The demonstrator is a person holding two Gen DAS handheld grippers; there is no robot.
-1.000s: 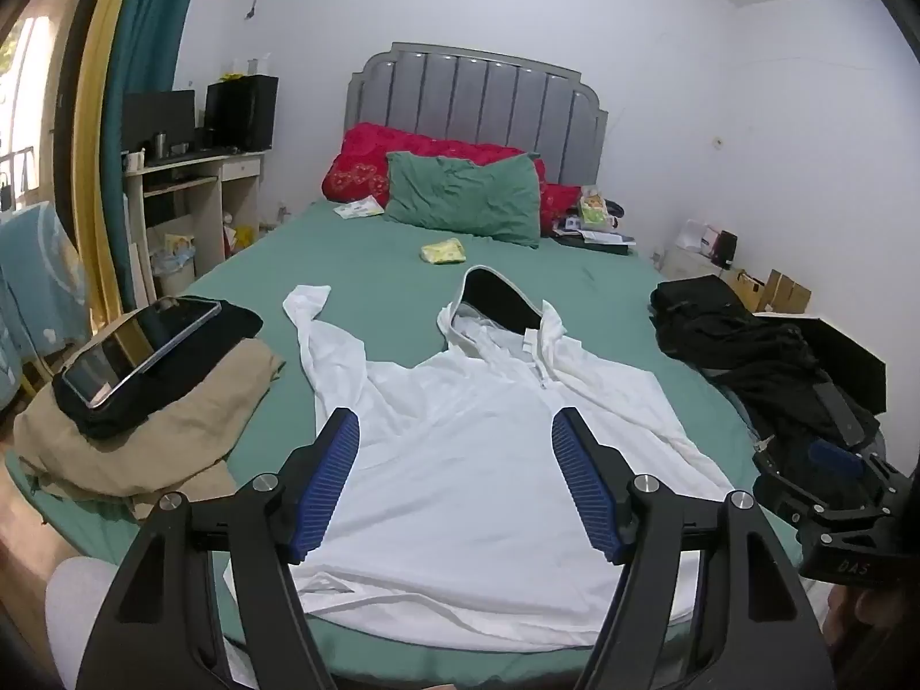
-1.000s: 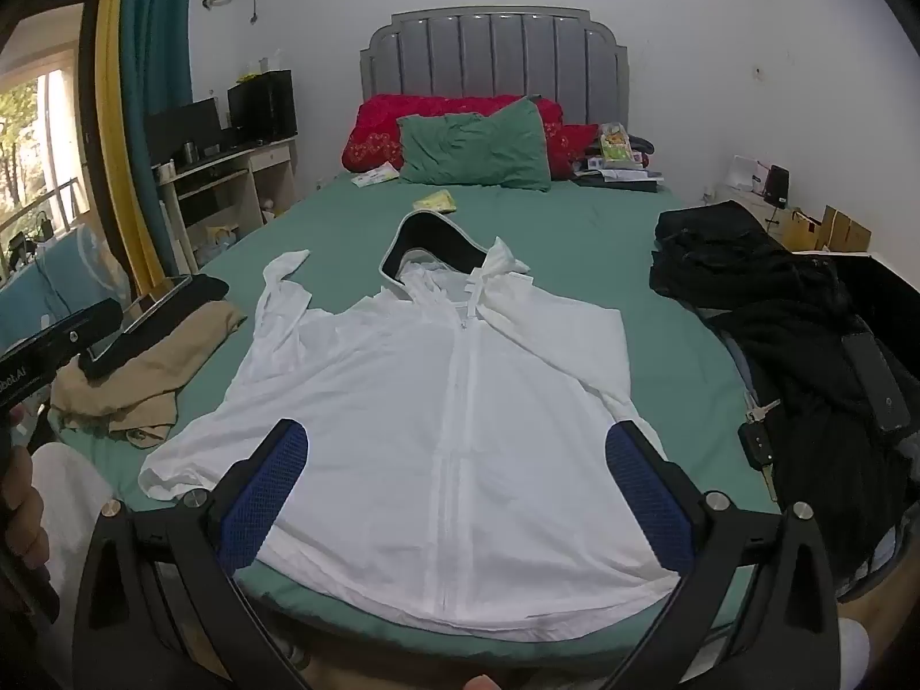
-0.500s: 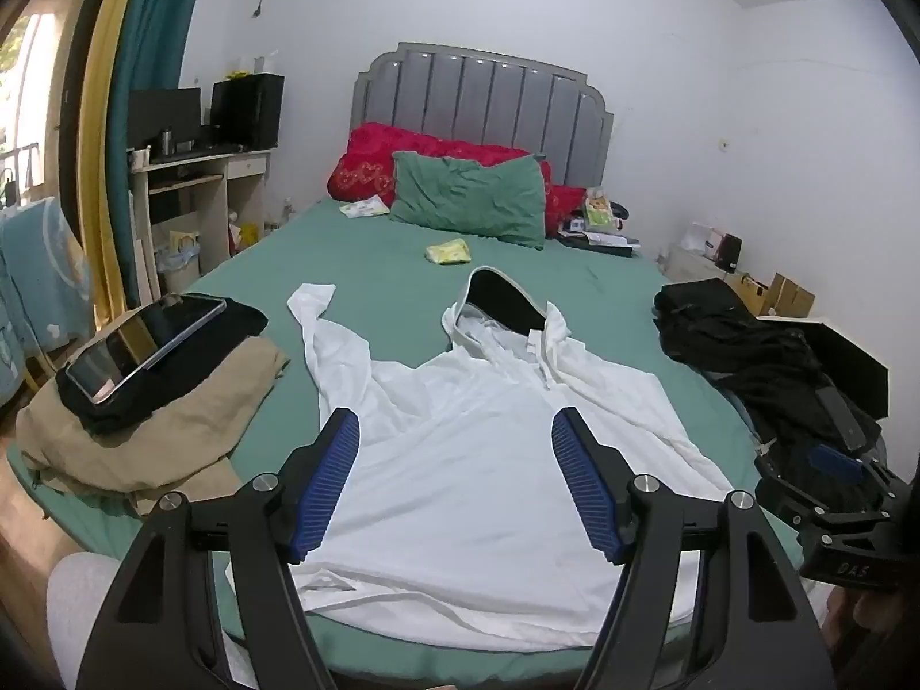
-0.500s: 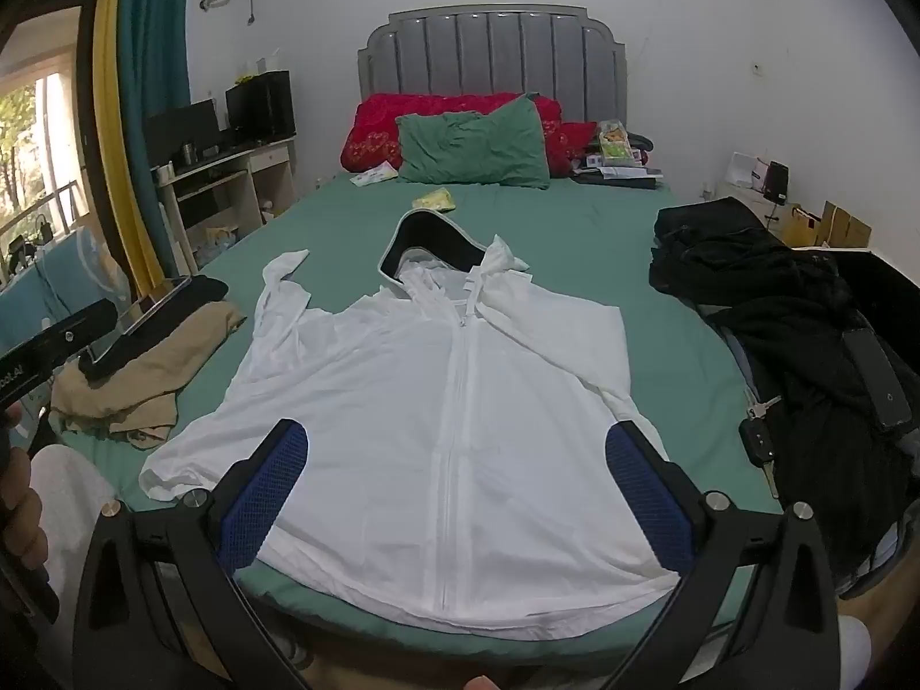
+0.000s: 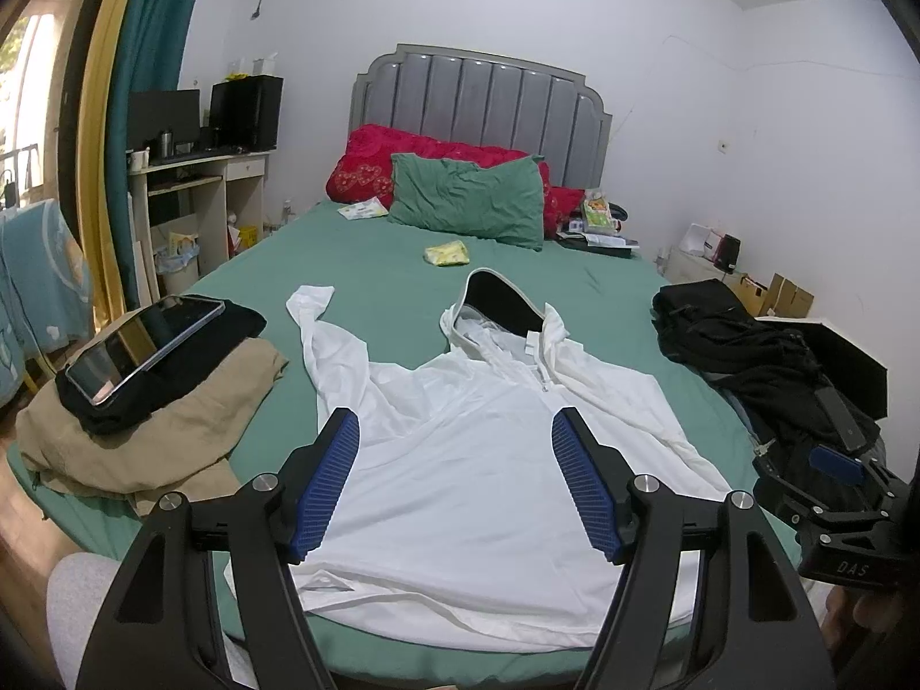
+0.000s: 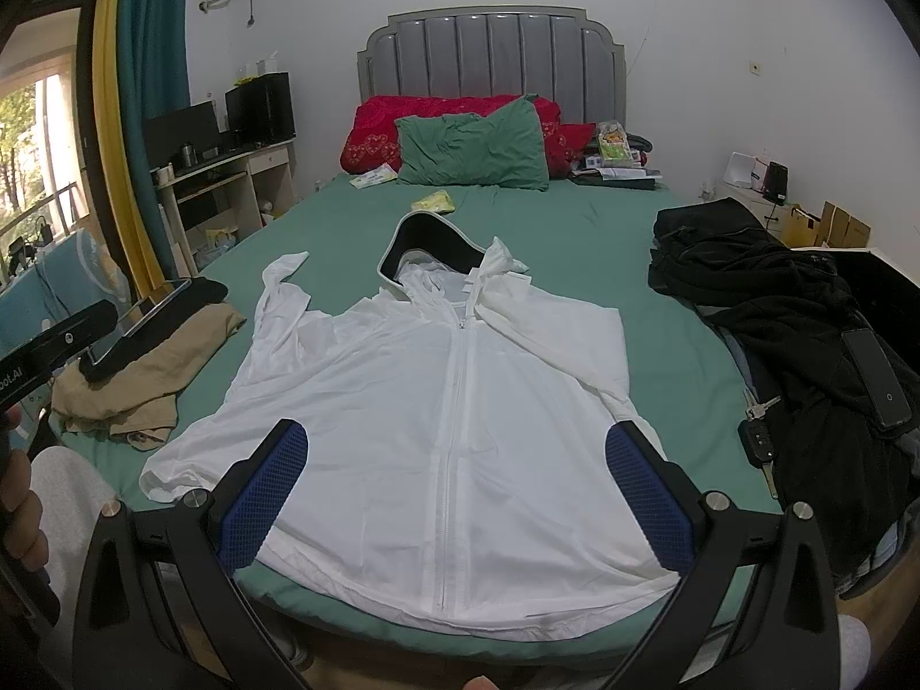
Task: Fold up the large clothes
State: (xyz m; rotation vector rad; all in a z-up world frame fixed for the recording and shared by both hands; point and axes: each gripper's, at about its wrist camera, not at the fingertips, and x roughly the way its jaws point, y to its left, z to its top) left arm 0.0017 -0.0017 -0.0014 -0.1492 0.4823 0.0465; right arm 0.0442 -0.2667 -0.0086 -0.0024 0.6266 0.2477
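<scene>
Hoodie (image 6: pixel 448 414) flat on bed | both grippers agape; keys (image 6: pixel 759 431), perhaps, only in right view

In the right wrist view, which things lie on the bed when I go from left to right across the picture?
Tan garment with a tablet on it → white hooded jacket → keys → black clothes with a phone.

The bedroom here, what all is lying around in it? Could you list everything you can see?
hooded jacket: one, white, zipped, spread flat on the bed's near half
bed: one, green sheet, grey headboard
pillow: one, green, at the headboard
quilt: one, red, behind the pillow
tan garment: one, bed's left edge
tablet: one, dark, on that pile
black clothes: a heap, bed's right side
keys: one bunch, beside the heap
left gripper: black, blue pads, open
right gripper: same, open
</scene>
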